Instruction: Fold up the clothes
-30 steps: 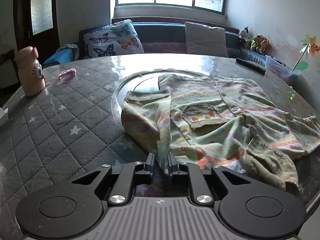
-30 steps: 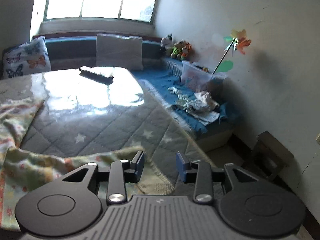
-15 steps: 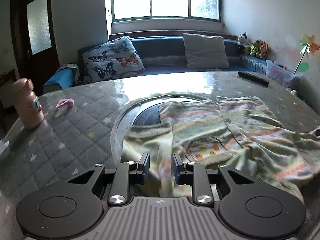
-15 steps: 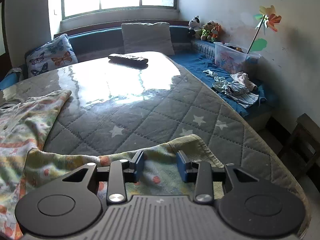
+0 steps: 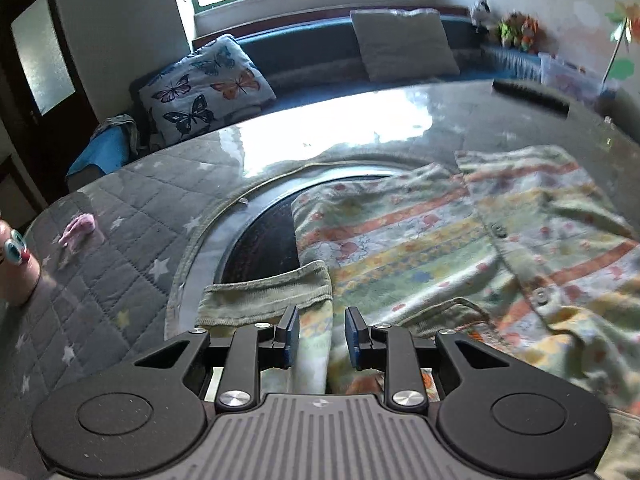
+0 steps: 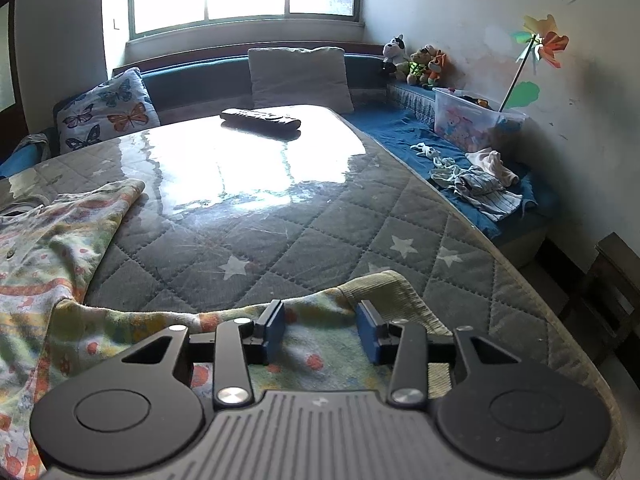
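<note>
A pale green child's cardigan (image 5: 460, 240) with orange and yellow stripes and buttons lies spread on the quilted grey table cover (image 5: 120, 264). Its left sleeve is folded across the body, with the ribbed cuff (image 5: 268, 296) just ahead of my left gripper (image 5: 322, 336), which is open over the sleeve fabric. In the right wrist view the other sleeve (image 6: 312, 344) stretches toward the table's right edge. My right gripper (image 6: 320, 332) hovers open above it, the ribbed cuff (image 6: 392, 292) just past the right fingertip.
A black remote (image 6: 260, 118) lies at the far side of the table. A pink bottle (image 5: 14, 268) and a small pink item (image 5: 78, 228) sit at the left. A sofa with cushions (image 5: 208, 88) runs behind, and loose clothes (image 6: 480, 188) lie on a blue bench right.
My left gripper let go of the sleeve fold it was shut on and now stands open, closer over the folded cuff. My right gripper moved over the other sleeve, still open.
</note>
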Tool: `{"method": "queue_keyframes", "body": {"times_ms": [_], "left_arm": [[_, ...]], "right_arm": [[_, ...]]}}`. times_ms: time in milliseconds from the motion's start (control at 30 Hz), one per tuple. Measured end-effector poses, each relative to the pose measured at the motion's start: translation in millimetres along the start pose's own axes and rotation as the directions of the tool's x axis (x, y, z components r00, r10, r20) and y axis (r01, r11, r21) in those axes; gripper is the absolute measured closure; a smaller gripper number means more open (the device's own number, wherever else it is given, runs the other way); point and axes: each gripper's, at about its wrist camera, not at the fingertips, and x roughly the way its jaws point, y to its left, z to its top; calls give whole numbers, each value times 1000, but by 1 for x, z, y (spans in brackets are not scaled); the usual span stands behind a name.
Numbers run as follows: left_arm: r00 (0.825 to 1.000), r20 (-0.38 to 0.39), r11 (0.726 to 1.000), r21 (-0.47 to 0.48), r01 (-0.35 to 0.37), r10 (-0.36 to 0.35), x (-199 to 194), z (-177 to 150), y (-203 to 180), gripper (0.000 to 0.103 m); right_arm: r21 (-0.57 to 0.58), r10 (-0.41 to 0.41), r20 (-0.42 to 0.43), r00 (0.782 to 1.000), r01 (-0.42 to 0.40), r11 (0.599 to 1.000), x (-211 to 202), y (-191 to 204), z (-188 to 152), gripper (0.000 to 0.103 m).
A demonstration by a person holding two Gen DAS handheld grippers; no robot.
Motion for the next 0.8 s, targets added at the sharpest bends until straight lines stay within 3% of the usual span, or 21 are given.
{"method": "queue_keyframes", "body": {"times_ms": [133, 200, 400, 600, 800], "left_arm": [[1000, -8, 1000, -26, -10, 10, 9, 2, 8, 76], [1000, 1, 999, -48, -16, 16, 9, 1, 15, 94], [998, 45, 990, -137, -32, 38, -4, -4, 43, 100], [985, 132, 955, -290, -65, 107, -56, -26, 97, 100], [968, 160, 902, -418, -109, 191, -96, -69, 144, 100]], "right_arm": [[-3, 2, 6, 1000, -2, 1000, 2, 1, 0, 60], [-1, 4, 8, 1000, -4, 1000, 3, 1, 0, 60], [-4, -1, 12, 1000, 1, 1000, 4, 3, -1, 59], [-2, -12, 12, 1000, 12, 1000, 5, 6, -1, 59], [5, -22, 11, 1000, 22, 1000, 5, 7, -2, 59]]}}
